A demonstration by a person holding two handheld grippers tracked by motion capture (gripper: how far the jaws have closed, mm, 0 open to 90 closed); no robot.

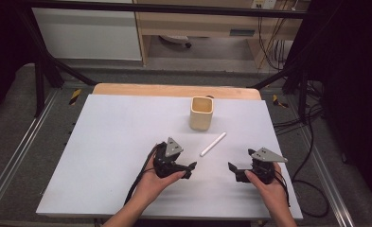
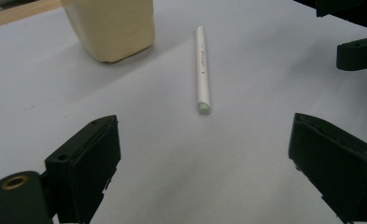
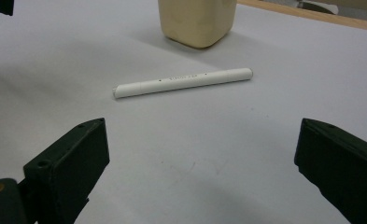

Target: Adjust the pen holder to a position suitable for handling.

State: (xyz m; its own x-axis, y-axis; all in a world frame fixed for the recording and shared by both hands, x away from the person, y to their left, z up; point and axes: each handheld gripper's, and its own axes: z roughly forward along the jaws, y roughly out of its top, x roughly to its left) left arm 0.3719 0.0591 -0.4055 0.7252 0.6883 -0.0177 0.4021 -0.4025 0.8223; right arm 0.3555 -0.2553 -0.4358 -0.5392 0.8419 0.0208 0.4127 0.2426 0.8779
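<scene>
A white pen (image 1: 213, 144) lies flat on the white table top (image 1: 117, 142), slanting up to the right. Behind it stands a cream square cup (image 1: 201, 113), upright and open at the top. My left gripper (image 1: 191, 169) rests low to the pen's left, open, jaws wide apart with nothing between them. In the left gripper view the pen (image 2: 202, 70) lies ahead, beyond the jaws, and the cup (image 2: 111, 28) stands at upper left. My right gripper (image 1: 233, 170) sits open to the pen's lower right. Its own view has the pen (image 3: 183, 82) crosswise ahead and the cup (image 3: 197, 21) beyond.
A wooden strip (image 1: 174, 90) borders the table's far edge. Black frame bars (image 1: 41, 61) rise at the left and right. Cables (image 1: 311, 179) trail on the floor to the right. A tip of the other gripper (image 2: 358, 53) juts in at the left gripper view's upper right.
</scene>
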